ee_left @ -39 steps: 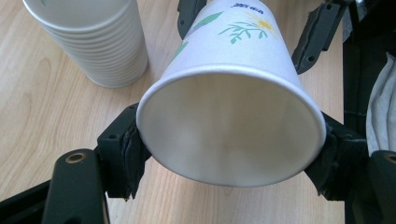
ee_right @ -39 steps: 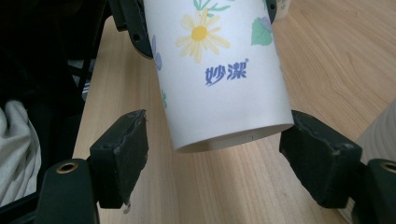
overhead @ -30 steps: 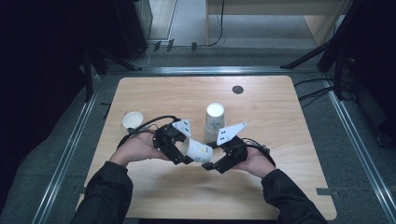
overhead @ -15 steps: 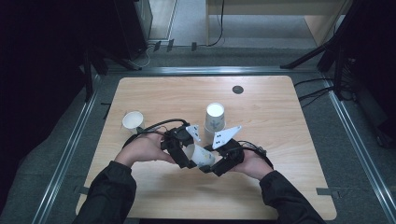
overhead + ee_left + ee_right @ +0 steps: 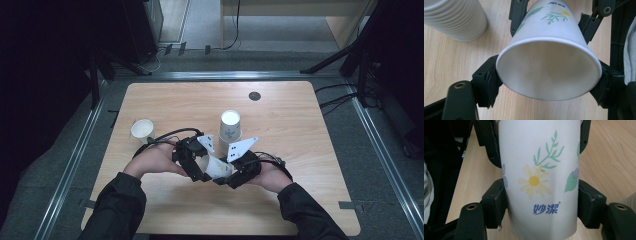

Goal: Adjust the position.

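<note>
Cup (image 5: pixel 216 167) mid-table btwn both tongs, edges far.

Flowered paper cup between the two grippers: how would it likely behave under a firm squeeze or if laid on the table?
The flowered paper cup looks thin-walled and empty, so probably light and easily crushed near its open rim. Its tapered round shape suggests it would roll in an arc. The right gripper presses near its base, likely the stiffer end.

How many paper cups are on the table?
3, counting the stack as one: a lone cup at left, a nested upside-down stack in the middle, and a flowered cup between both claws.
</note>
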